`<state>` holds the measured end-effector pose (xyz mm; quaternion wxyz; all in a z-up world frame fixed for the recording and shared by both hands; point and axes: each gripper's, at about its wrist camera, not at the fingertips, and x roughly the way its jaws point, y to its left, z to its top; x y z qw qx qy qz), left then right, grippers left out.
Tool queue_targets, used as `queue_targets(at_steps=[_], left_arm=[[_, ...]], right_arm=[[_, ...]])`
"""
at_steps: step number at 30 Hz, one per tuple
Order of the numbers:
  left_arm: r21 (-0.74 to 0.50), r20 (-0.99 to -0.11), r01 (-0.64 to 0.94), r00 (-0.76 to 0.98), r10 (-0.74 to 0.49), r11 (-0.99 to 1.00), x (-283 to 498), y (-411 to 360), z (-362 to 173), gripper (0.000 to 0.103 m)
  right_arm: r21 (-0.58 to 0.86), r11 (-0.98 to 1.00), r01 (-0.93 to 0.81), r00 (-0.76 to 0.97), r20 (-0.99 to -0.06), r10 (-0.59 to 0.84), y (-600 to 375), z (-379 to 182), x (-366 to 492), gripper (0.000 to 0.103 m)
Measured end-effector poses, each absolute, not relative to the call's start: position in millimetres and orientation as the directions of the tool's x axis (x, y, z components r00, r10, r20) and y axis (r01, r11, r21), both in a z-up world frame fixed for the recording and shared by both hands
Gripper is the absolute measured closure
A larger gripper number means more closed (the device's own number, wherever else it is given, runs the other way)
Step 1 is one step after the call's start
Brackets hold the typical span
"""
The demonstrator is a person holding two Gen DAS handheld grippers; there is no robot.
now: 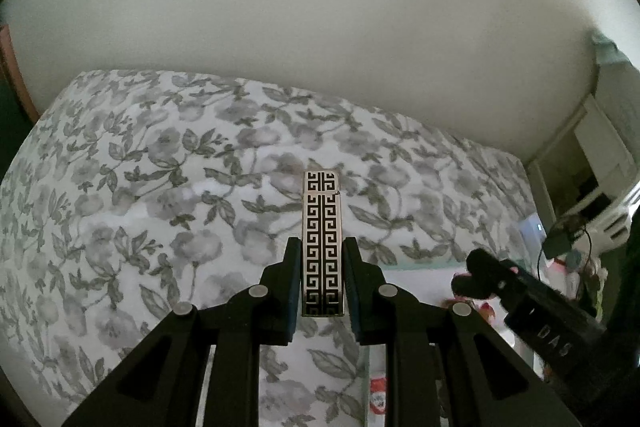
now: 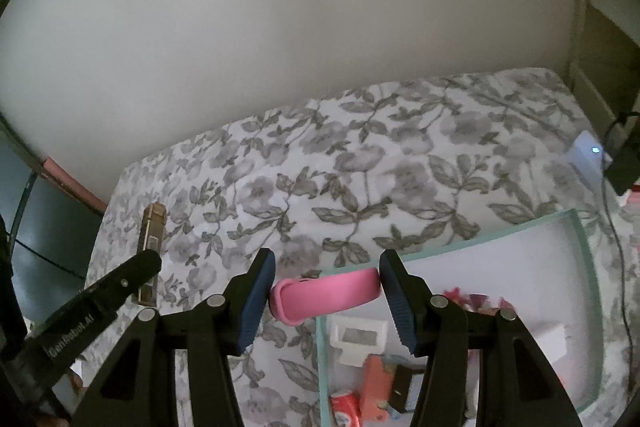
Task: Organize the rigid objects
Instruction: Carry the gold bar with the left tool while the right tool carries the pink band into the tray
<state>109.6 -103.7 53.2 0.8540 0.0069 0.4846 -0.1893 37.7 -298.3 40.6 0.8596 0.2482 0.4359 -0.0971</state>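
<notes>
The left claw (image 1: 322, 279) is clamped on a slim rectangular case with a black Greek-key pattern (image 1: 322, 243), held upright above the floral bedspread (image 1: 160, 167). The right claw (image 2: 327, 291) grips a pink curved piece (image 2: 324, 293), perhaps a wristband or soft case, its pads pressing both ends over the near corner of a pale green-rimmed tray (image 2: 582, 239) on the bed. In that tray lie a white holder (image 2: 356, 341), a coral-coloured item (image 2: 376, 383) and a red-and-white packet (image 2: 344, 407), all rather blurred.
</notes>
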Motion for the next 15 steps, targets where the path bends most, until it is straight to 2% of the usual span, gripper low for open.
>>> queue_targets(at_steps=[15], left_arm=[[-0.143, -0.863, 0.460, 0.376, -0.338, 0.876, 40.9, -154.7, 31.9, 0.082]], right_arm=[[0.382, 0.755, 0.533, 0.580, -0.815, 0.003, -350.9, 34.8, -41.4, 0.046]])
